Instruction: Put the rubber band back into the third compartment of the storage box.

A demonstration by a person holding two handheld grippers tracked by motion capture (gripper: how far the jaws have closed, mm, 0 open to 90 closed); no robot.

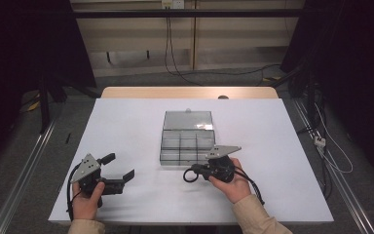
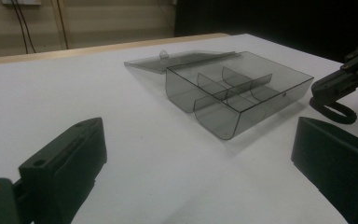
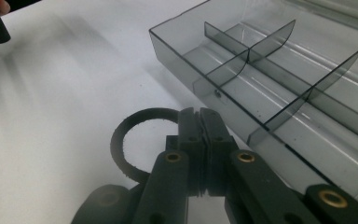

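**Ring's picked up, box is still empty**

So here's where it's at: the right tongs (image 1: pixel 193 174) are clamped tight on a black rubber ring (image 3: pixel 135 140), jaws pinched together right on its rim, with most of the loop sticking out to the side. The ring sits just above the white table (image 1: pixel 126 122), right beside the front wall of the clear divided box (image 1: pixel 187 141). The box has its lid (image 1: pixel 187 120) flipped flat open behind it, and as far as I can see every compartment is bare. My guess is the ring's headed into one of those slots, so the pickup looks done and the drop-in is what's left.

The left tongs (image 1: pixel 119 168) are doing nothing much: jaws spread wide, holding nothing, touching nothing, parked well off to the left of the box and pointing toward it.
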